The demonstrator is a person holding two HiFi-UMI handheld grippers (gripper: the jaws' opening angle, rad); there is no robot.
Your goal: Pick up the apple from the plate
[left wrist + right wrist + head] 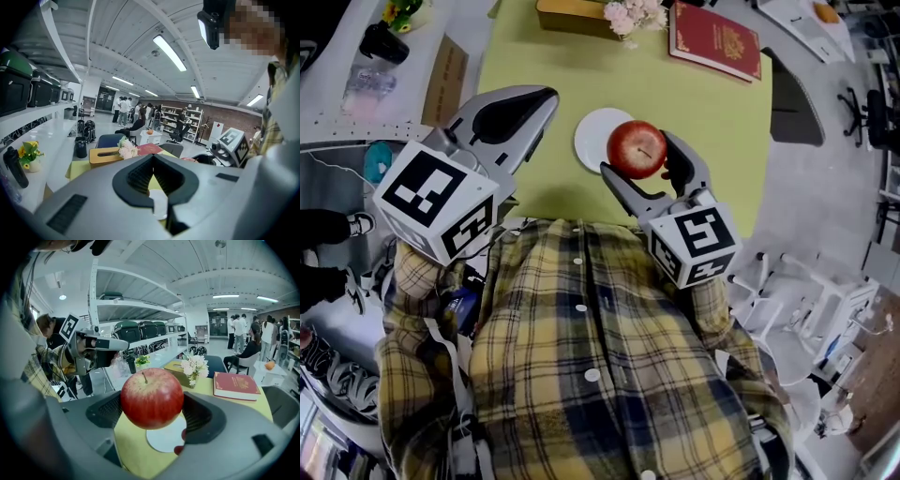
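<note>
Right gripper (pixel 639 156) (pixel 152 405) is clamped on the round red apple (pixel 637 148) (pixel 152 398), w/ one dark ribbed pad on each side of the fruit and the stem up. Apple is held clear of the small round white plate (pixel 592 141) (pixel 164 438). The right gripper view shows a gap btwn them; in the head view the apple overlaps the plate's right edge. Plate sits on the yellow-green table (pixel 712 112) (pixel 126 446).

Left gripper (pixel 546 97) (pixel 151 159) is closed w/ nothing in it, jaw tips touching. It's held to the left of the plate, near the table's left edge, well apart from the apple.

Further back on the table: a dark red hardback book (pixel 715 39) (pixel 236 386) at the far right, and a light wooden tissue box (pixel 567 13) (pixel 106 154) (pixel 174 365) w/ a bunch of pale pink-white flowers (pixel 634 13) (pixel 126 149) (pixel 195 366) just beside it. Person's yellow and navy plaid shirt (pixel 581 356) fills the bottom of the head view.
</note>
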